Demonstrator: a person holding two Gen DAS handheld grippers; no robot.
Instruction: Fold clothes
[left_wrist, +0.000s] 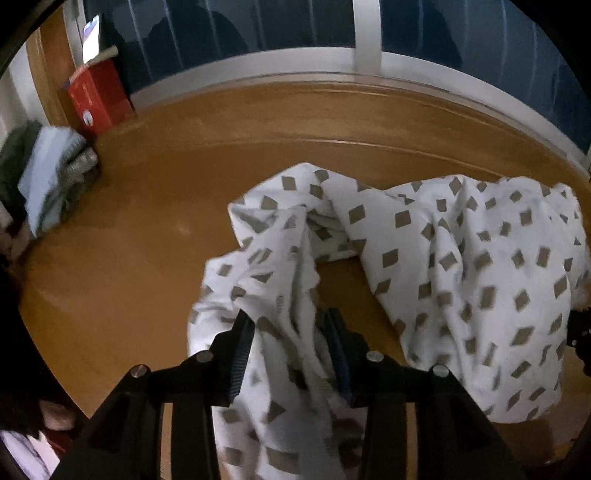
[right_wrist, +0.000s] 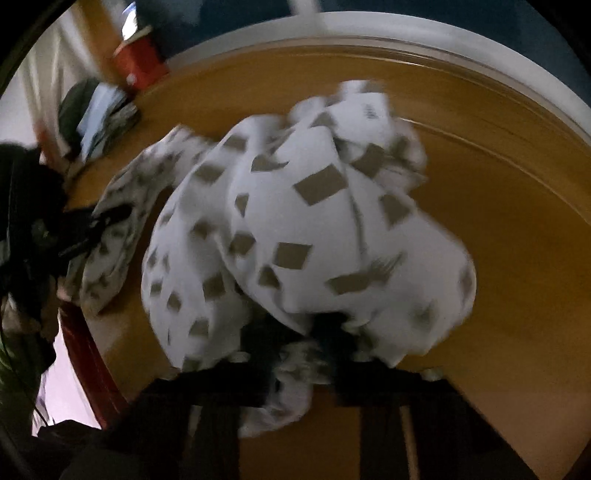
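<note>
A white garment (left_wrist: 461, 266) printed with grey-brown diamonds lies crumpled on an orange-brown wooden table (left_wrist: 166, 229), held at two places by a person working a pair of handheld grippers. In the left wrist view, the left gripper (left_wrist: 290, 325) has its two black fingers set on either side of a bunched ridge of the cloth, which fills the gap between them; the fingers press against the fabric, clamped on it. From that grip the garment runs away from the camera, then bends to the right, so its long axis lies roughly left to right across the table, with the bulk heaped at the right side. A small patch of bare table shows inside the bend. In the right wrist view, blurred by motion, the garment (right_wrist: 303, 221) billows up directly in front of the right gripper (right_wrist: 295, 354), whose dark fingers are largely buried in the cloth; fabric sits between them, and they appear closed on it. At the left of that view the other gripper holds a trailing end of the cloth. At the table's far left corner stand a red box (left_wrist: 99, 96) and a stack of folded clothes (left_wrist: 51, 177), well apart from the garment. A white-framed dark window (left_wrist: 258, 33) runs behind the table.
</note>
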